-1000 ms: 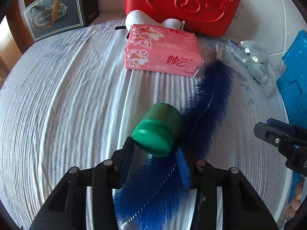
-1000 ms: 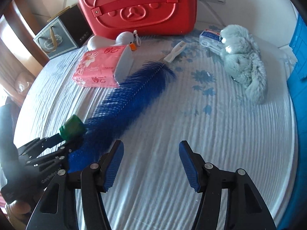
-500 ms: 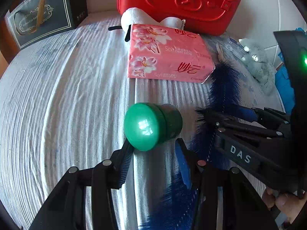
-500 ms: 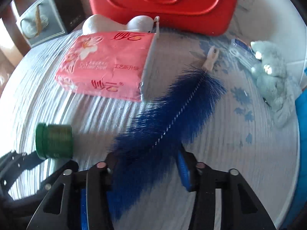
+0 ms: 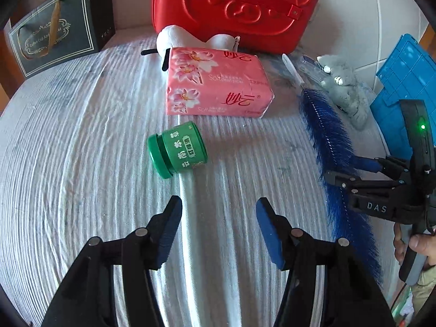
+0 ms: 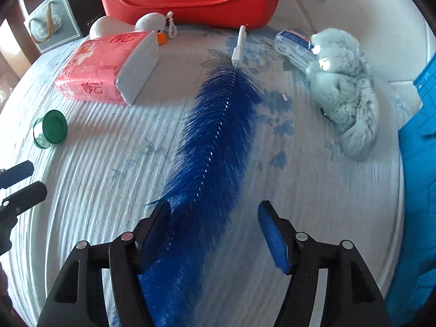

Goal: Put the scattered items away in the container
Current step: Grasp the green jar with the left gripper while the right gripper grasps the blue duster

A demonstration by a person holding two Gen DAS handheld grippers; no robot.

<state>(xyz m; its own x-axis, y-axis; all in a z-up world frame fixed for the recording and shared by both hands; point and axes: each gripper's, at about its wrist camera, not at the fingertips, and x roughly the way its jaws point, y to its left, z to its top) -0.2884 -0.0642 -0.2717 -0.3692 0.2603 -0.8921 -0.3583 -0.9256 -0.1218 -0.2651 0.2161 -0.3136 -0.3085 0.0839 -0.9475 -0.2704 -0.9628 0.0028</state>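
A small green jar [image 5: 177, 150] lies on its side on the striped cloth, also seen far left in the right wrist view [image 6: 50, 129]. My left gripper [image 5: 218, 218] is open and empty, just short of the jar. A long blue bristle brush [image 6: 215, 147] with a white handle lies on the cloth; its near end runs between the open jaws of my right gripper [image 6: 214, 226], against the left finger. The brush [image 5: 331, 147] and right gripper [image 5: 351, 171] also show at the right of the left wrist view. A red bear-embossed case [image 5: 234, 8] stands at the back.
A pink tissue pack [image 5: 218, 81] lies in front of a white duck toy [image 6: 152, 23]. A grey plush [image 6: 346, 87] and a clear blister pack [image 6: 294, 43] lie at the right. A dark gift bag [image 5: 60, 35] stands back left. A blue panel [image 6: 419, 190] borders the right edge.
The left gripper has let go of the green jar and pulled back; the jar now lies on the cloth. The right gripper has moved in over the brush's near end, jaws still open.
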